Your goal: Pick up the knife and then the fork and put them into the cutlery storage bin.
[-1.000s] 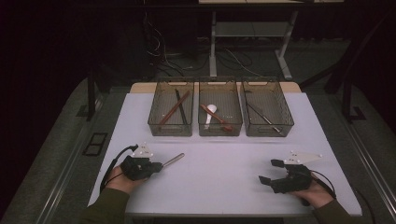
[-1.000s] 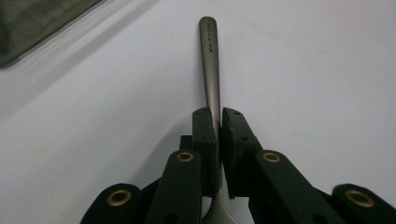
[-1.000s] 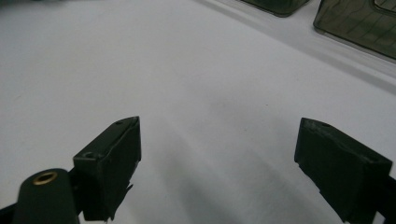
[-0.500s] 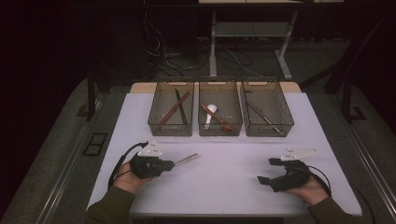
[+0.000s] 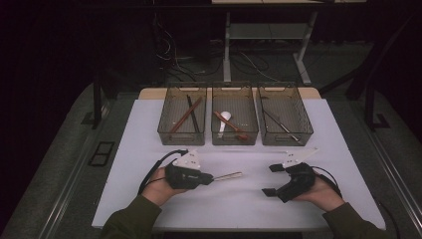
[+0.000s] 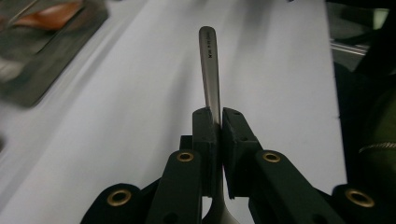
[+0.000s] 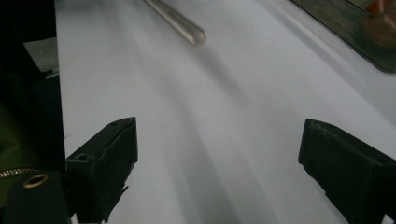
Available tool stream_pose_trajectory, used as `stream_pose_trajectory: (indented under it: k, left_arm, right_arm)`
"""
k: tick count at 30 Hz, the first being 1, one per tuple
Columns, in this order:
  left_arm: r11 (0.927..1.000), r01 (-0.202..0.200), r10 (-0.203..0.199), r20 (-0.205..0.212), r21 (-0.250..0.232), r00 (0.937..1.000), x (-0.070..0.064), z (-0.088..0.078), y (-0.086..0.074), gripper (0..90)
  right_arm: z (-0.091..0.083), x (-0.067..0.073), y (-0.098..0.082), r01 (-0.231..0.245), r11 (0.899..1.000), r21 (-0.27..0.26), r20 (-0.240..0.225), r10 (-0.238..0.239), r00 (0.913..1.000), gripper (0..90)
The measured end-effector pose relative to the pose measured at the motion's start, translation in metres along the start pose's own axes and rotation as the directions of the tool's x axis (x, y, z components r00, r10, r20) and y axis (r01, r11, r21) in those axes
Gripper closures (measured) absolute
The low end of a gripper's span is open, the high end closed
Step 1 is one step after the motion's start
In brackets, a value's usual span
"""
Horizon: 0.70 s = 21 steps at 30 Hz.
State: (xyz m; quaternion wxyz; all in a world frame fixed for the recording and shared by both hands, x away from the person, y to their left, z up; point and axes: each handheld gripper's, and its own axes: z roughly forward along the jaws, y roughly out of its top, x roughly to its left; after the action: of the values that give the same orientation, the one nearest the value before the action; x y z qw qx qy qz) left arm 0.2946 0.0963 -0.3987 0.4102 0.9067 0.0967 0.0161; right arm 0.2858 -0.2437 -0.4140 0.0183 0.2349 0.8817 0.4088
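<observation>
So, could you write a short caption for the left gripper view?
Left gripper shut on a metal utensil handle above the white table.

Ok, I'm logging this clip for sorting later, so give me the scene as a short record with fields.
left gripper: shut on metal utensil, handle pointing away from it
right gripper: open, nothing between the jaws
bins: three in a row at the table's far side, each holding utensils
table: white top

Brushed metal spoon handle (image 6: 210, 70)
</observation>
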Motion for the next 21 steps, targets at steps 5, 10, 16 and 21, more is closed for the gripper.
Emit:
stream_pose_trajectory:
  k: [5, 10, 16, 21]
  left_arm:
    - [0.9974, -0.072, 0.072, 0.063, 0.002, 0.9954, -0.002, 0.018, 0.019, 84.0]
    - [0.9921, -0.125, 0.123, 0.123, 0.01, 0.9848, -0.003, 0.034, 0.038, 84.0]
    - [0.9849, -0.173, 0.169, 0.156, 0.008, 0.9731, -0.003, 0.046, 0.052, 84.0]
    - [0.9823, -0.186, 0.181, 0.162, 0.02, 0.9702, -0.004, 0.048, 0.051, 84.0]
  right_arm:
    - [0.007, 0.0, 0.015, 0.043, 0.999, 0.016, -0.052, -0.042, 0.9978, 11.6]
    - [0.013, -0.002, 0.027, 0.074, 0.997, 0.039, -0.121, -0.069, 0.9902, 13.6]
    - [0.022, -0.01, 0.042, 0.14, 0.987, 0.078, -0.197, -0.122, 0.9727, 18.4]
    - [0.035, -0.011, 0.045, 0.162, 0.976, 0.144, -0.289, -0.115, 0.9505, 39.2]
